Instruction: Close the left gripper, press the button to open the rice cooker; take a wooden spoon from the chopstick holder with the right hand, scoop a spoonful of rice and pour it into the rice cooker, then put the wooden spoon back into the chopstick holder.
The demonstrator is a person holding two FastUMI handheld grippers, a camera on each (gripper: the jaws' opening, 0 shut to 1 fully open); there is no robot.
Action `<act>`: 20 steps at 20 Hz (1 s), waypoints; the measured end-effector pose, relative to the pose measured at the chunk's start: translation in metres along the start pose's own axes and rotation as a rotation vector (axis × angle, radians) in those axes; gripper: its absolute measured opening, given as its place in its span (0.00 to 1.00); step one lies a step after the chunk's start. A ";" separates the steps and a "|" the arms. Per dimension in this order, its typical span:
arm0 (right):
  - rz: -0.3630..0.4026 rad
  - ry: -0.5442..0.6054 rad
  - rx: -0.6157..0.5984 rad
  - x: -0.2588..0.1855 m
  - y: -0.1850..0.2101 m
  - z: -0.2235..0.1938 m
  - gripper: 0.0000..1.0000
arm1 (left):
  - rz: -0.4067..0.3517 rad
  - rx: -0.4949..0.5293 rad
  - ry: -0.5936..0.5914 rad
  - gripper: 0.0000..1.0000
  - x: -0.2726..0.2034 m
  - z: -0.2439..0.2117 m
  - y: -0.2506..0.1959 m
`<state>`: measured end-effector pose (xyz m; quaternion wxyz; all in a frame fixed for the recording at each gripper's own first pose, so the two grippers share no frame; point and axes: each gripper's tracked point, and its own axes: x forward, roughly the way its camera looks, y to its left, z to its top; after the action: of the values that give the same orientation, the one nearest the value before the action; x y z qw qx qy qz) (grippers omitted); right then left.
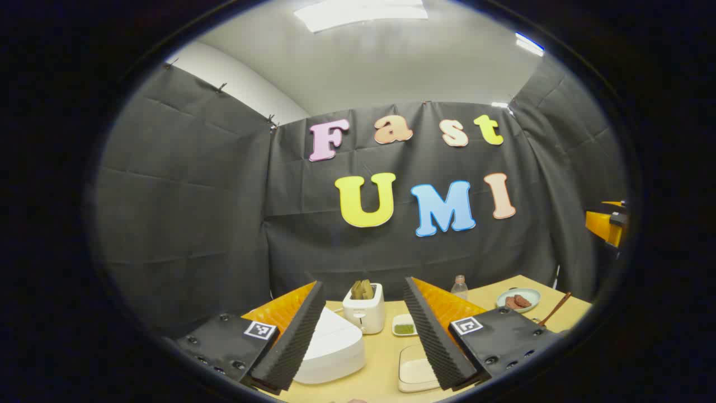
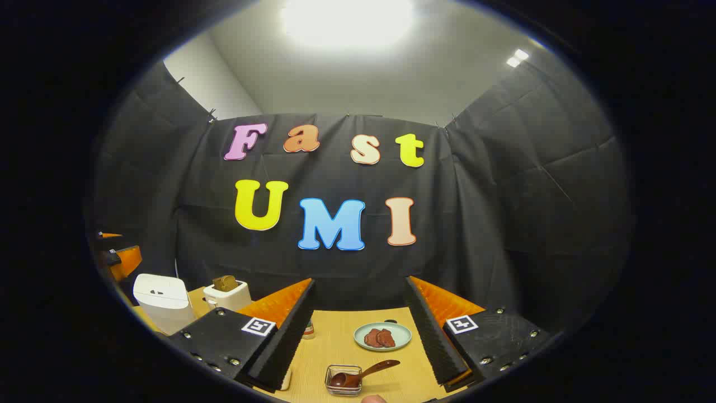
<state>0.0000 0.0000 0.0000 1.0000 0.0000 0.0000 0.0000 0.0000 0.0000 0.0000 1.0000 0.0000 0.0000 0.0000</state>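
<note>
Rice cooker [image 1: 330, 350], white, lid down, sits low on the wooden table [image 1: 380, 358] in the left gripper view, partly behind the left finger of the left gripper [image 1: 363, 336]. Fingers spread wide apart, nothing between them. Cooker lies just ahead and a little left of the gap, near the fingertips but not touching as far as I can tell. Button not made out from this angle. Further back: a white toaster [image 1: 364, 313] with bread in it, a small dish of something green [image 1: 404, 326], a pale rectangular tray [image 1: 417, 374] beside the right finger, a clear bottle [image 1: 459, 287], a plate with brown slices [image 1: 519, 299]. A wooden handle [image 1: 555, 308] pokes up at far right.

Judgement: first step not yet begun. Lid looks shut, left fingers not yet brought together. Next move calls for closing them, then bringing the tips down onto the lid button.

Right gripper view: right gripper [image 2: 361, 336] also wide apart and empty. Wooden spoon [image 2: 363, 373] rests in a small clear holder [image 2: 343, 387], handle leaning up to the right, directly ahead and below the gap, close in. Plate of brown slices [image 2: 383, 336] lies just beyond it. Cooker [image 2: 162, 302] and toaster [image 2: 226, 294] stand far left, well apart from these fingers. The other gripper [image 2: 120, 260] shows orange at the left edge.
</note>
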 end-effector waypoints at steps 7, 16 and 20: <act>-0.005 -0.005 -0.004 0.001 -0.001 0.001 0.95 | 0.000 0.003 -0.003 0.98 -0.001 0.002 0.000; 0.000 0.001 -0.006 0.001 0.000 -0.003 0.95 | 0.006 0.019 -0.009 0.98 -0.003 0.004 0.002; 0.008 0.003 -0.012 0.005 0.001 -0.003 0.95 | 0.009 0.021 0.000 0.91 -0.002 0.002 0.004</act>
<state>0.0053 0.0010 -0.0029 1.0000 -0.0060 0.0013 0.0038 -0.0020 0.0036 0.0023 0.9999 0.0105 -0.0002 0.0043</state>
